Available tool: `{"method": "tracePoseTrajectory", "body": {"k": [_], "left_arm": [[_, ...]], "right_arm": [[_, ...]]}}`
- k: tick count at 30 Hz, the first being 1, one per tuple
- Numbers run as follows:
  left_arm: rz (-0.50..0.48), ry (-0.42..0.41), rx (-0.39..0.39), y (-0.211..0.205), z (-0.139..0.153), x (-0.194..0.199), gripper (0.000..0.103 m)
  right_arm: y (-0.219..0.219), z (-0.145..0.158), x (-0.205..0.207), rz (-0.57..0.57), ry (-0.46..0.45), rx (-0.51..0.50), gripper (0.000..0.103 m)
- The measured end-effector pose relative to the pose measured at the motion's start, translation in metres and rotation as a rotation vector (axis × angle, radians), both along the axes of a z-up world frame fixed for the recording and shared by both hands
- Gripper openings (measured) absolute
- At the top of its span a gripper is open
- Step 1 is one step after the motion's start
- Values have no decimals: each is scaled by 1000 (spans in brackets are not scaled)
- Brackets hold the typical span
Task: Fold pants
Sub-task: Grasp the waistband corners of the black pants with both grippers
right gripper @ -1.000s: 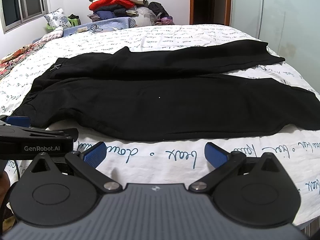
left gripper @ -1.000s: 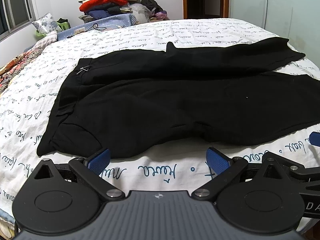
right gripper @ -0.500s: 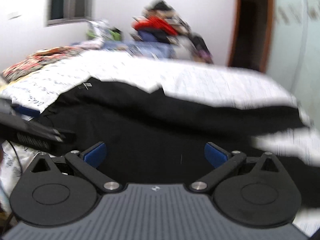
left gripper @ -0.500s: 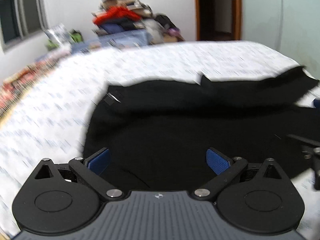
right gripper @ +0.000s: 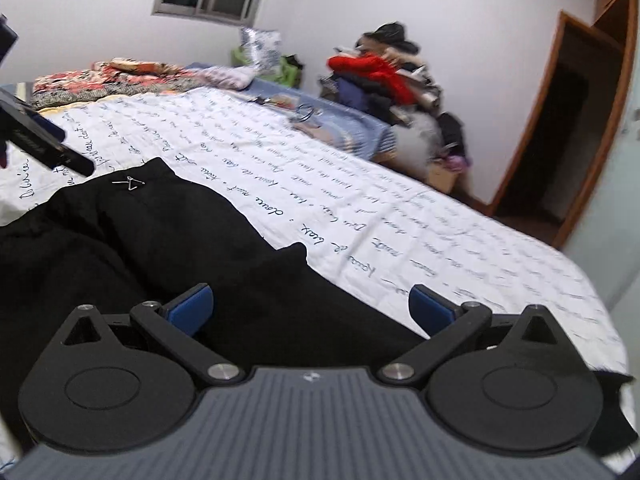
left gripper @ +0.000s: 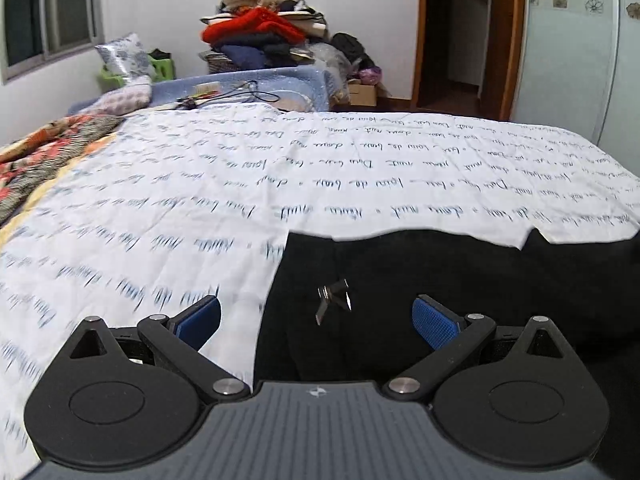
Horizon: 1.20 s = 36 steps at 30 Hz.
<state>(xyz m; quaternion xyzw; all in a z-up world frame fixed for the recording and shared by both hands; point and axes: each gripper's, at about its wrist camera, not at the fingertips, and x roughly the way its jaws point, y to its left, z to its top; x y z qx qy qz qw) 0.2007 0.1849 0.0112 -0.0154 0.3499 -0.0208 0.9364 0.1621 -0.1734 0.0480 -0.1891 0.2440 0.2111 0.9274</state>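
Black pants (left gripper: 460, 288) lie flat on the white bedsheet with blue handwriting print (left gripper: 280, 184). My left gripper (left gripper: 316, 318) is open and empty, low over the waist end, where a small silver tag (left gripper: 332, 298) sits between its blue pads. My right gripper (right gripper: 310, 304) is open and empty, low over the far edge of the pants (right gripper: 160, 240). The silver tag (right gripper: 130, 183) and the left gripper (right gripper: 36, 140) show at the left of the right wrist view.
A pile of clothes with a red garment (left gripper: 256, 28) stands beyond the bed's far end. A patterned blanket (left gripper: 44, 148) lies at the left edge. A dark doorway (left gripper: 460, 36) and a pale wardrobe (left gripper: 580, 48) are at the right.
Both grippers have moved forward and down over the pants, the left toward the waist corner and the right toward the far edge. Both stay open.
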Motion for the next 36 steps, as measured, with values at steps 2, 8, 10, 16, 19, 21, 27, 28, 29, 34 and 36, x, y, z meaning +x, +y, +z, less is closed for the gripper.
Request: {"method": "tracePoseTrajectory", "body": {"k": [2, 8, 10, 16, 19, 21, 27, 28, 29, 34, 36], "left_arm": [[-34, 27, -32, 9, -8, 26, 103], [-91, 95, -76, 27, -32, 83, 103], [-119, 97, -86, 31, -32, 91, 103], [-249, 117, -114, 29, -37, 120, 103], [-301, 119, -90, 20, -43, 128, 103], [-312, 123, -83, 17, -50, 133, 102], [-253, 103, -42, 16, -53, 124, 54], [-243, 102, -61, 18, -50, 123, 47], [-231, 103, -78, 20, -46, 121, 45], [-185, 65, -86, 20, -31, 114, 38], [-141, 30, -87, 22, -25, 114, 37]], "right_arm": [[-4, -4, 23, 25, 37, -7, 103], [-9, -22, 93, 98, 149, 17, 96], [-8, -34, 118, 126, 223, 17, 89], [-12, -69, 169, 192, 412, 35, 86], [-20, -77, 188, 217, 498, 104, 88], [-23, -78, 195, 239, 526, 136, 88], [-26, -71, 187, 285, 517, 102, 23], [-27, -69, 186, 282, 521, 111, 12], [-29, -67, 185, 287, 527, 119, 8], [-20, -58, 168, 265, 416, 46, 5], [-15, -51, 165, 219, 323, 17, 4]]}}
